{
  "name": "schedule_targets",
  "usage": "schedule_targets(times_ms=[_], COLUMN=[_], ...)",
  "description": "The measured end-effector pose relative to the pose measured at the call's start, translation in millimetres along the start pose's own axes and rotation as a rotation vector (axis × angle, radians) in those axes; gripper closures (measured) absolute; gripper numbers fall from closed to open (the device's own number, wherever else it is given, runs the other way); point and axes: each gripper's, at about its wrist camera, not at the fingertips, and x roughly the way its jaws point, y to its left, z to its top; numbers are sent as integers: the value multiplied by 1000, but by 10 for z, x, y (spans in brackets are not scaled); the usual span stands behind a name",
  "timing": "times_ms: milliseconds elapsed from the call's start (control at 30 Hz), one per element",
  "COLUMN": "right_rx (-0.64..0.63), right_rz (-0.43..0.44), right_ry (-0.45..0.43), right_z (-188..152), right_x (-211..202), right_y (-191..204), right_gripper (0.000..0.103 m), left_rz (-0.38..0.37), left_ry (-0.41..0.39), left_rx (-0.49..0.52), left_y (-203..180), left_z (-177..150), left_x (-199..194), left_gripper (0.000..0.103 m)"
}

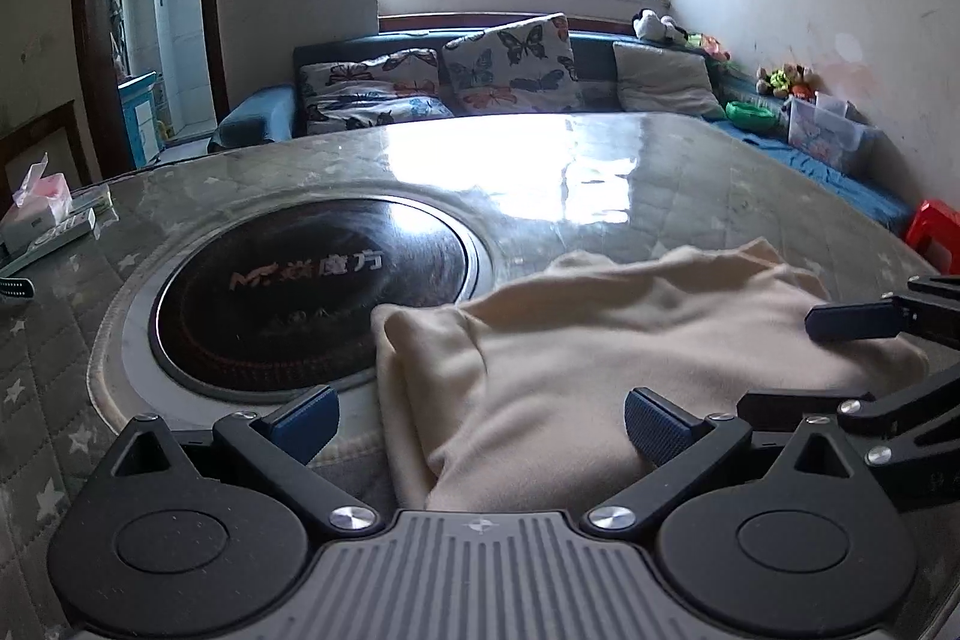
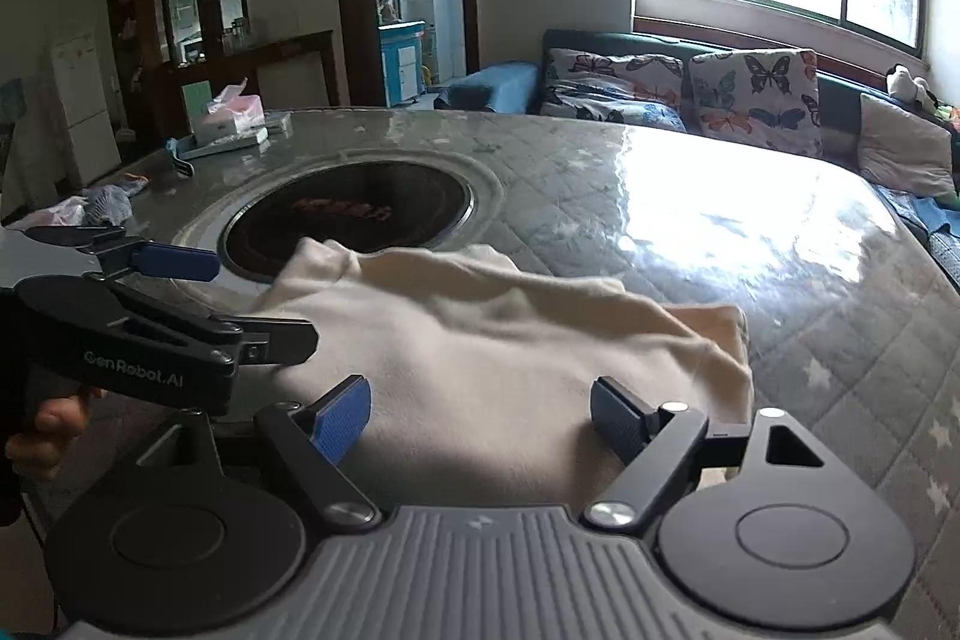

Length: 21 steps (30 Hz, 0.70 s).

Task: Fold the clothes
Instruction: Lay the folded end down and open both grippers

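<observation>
A cream garment (image 1: 600, 358) lies bunched on the table (image 1: 600, 172), its far edge overlapping the round black cooktop (image 1: 312, 292). Both the left gripper (image 1: 480, 424) and right gripper (image 2: 480, 415) stand wide open over it, gripping nothing. Only the right wrist view shows a hand (image 2: 45, 430) on the left gripper's handle and small clothes (image 2: 108, 202) left of the cooktop.

The cream garment (image 1: 630, 340) in the lower middle of the frame is soft, matt cloth, slightly fuzzy, lying in loose wrinkles. The worktop (image 1: 600, 172) has a glossy clear sheet over quilted grey fabric printed with stars, mirroring the window at upper centre. Its round inset plate (image 1: 312, 280) is dark, smooth and shiny. The left gripper (image 1: 480, 421) is matt black plastic with bright metal pins and ribbed blue pads (image 1: 654, 430); the right gripper (image 2: 480, 415) looks the same.
</observation>
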Motion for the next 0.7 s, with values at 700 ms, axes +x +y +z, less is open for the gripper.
schedule_targets(times_ms=[700], right_rx=[-11], right_rz=[-24], right_ry=[-41], right_z=[-38], right_x=[-209], right_y=[21], right_gripper=[20], left_rz=[19], left_ry=[3], left_rx=[-3], left_y=[-35], left_z=[22], left_x=[-89], left_gripper=[0])
